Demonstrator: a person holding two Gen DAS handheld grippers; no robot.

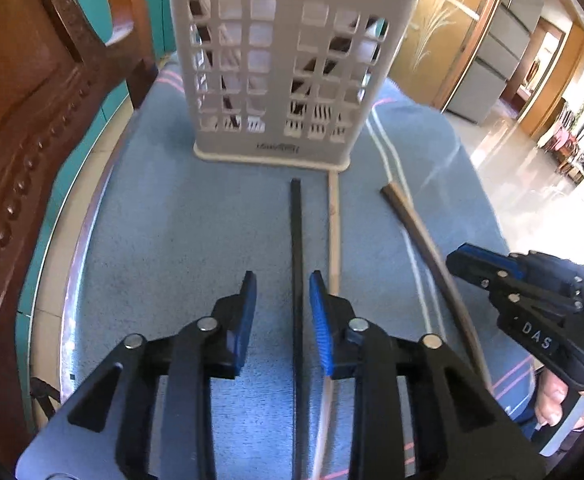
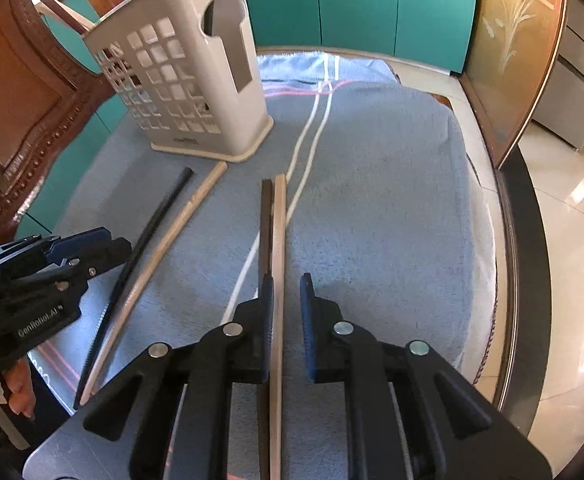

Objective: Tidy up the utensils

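Observation:
A white slotted utensil holder (image 1: 280,76) stands at the far side of the blue towel; it also shows in the right wrist view (image 2: 188,80). A black chopstick (image 1: 297,240) lies between the pads of my open left gripper (image 1: 283,312), with a pale wooden chopstick (image 1: 334,232) just right of it. A dark brown chopstick (image 1: 416,236) lies further right. My right gripper (image 2: 286,316) is open around a pale and a dark brown chopstick (image 2: 276,232) lying side by side. Both grippers sit low over the towel.
A blue towel (image 2: 392,200) covers a round table. A carved wooden chair (image 1: 32,140) stands at the left. Teal cabinets (image 2: 356,4) lie behind. The holder has dark utensils inside. The table edge (image 2: 508,264) drops to a tiled floor on the right.

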